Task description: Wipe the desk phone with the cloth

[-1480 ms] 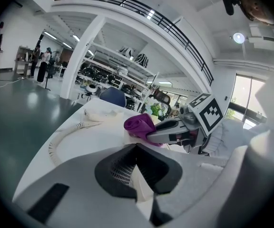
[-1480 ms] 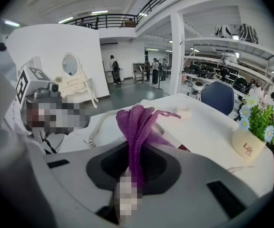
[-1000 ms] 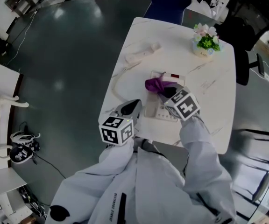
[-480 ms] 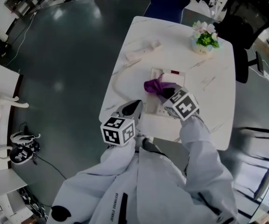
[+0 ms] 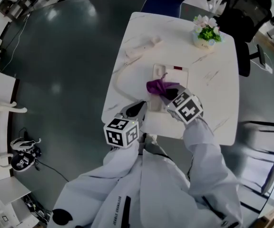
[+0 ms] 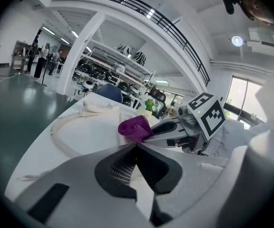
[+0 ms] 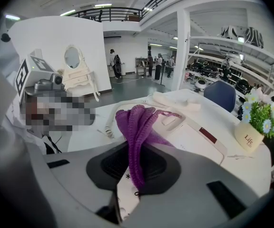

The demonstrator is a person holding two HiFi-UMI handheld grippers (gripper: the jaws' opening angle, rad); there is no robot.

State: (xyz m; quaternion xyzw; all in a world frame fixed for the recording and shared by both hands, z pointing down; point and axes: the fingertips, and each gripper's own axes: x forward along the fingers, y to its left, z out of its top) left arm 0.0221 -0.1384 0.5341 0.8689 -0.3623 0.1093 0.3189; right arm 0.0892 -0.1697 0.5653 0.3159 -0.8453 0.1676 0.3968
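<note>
White table (image 5: pixel 213 80) below me: my right gripper (image 5: pixel 164 94) pinches the purple cloth (image 5: pixel 158 86) on the desk phone (image 5: pixel 175 75), which stretches straight ahead. My left gripper (image 5: pixel 139 109) is closed, empty, beside it.

Operator wears a pale grey long-sleeved jacket (image 5: pixel 151 194) w/ dark lettering down the front. L gripper (image 5: pixel 138 109) & R gripper (image 5: pixel 168 95): grey shells, black ribbed pads (image 6: pixel 122 167), each w/ a white cube (image 5: pixel 122 132) bearing black square markers.
</note>
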